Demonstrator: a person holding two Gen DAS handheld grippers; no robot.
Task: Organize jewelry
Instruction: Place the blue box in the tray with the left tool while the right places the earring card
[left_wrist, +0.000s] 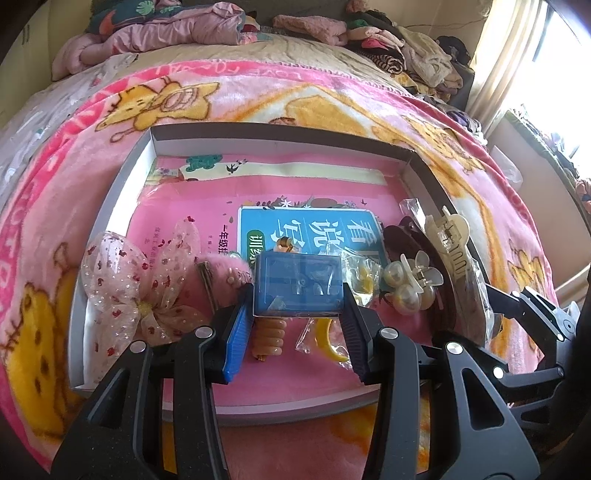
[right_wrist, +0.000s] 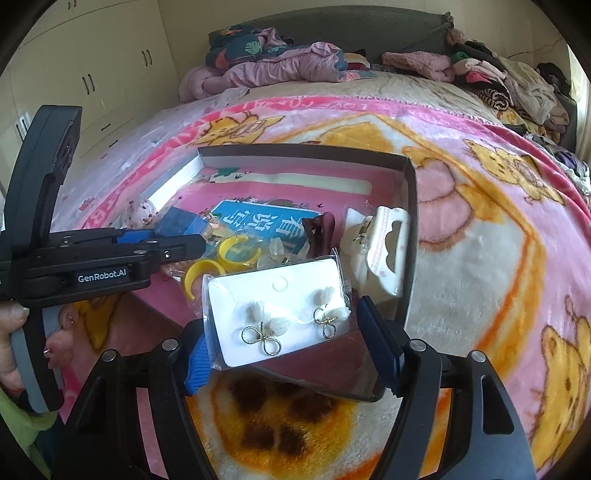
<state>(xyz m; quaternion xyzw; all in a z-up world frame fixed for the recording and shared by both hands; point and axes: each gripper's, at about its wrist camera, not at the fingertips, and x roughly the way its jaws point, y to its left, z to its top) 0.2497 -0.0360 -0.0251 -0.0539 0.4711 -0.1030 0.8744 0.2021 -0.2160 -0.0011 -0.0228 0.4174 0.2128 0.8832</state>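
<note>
Two grippers work over a shallow tray (left_wrist: 110, 206) on a pink blanket (left_wrist: 332, 96). The left gripper (left_wrist: 298, 295) pinches a small blue box (left_wrist: 298, 286) between its fingers, one pad on each side wall, above a coiled orange hair tie (left_wrist: 269, 336) and a bagged yellow ring (left_wrist: 328, 341). The right gripper (right_wrist: 284, 343) has its fingers spread wide; a bagged earring card (right_wrist: 280, 314) sits between them, touching the left finger (right_wrist: 197, 365) and apart from the right one. A white hair claw (right_wrist: 380, 251) lies just beyond, by the tray's wall.
</note>
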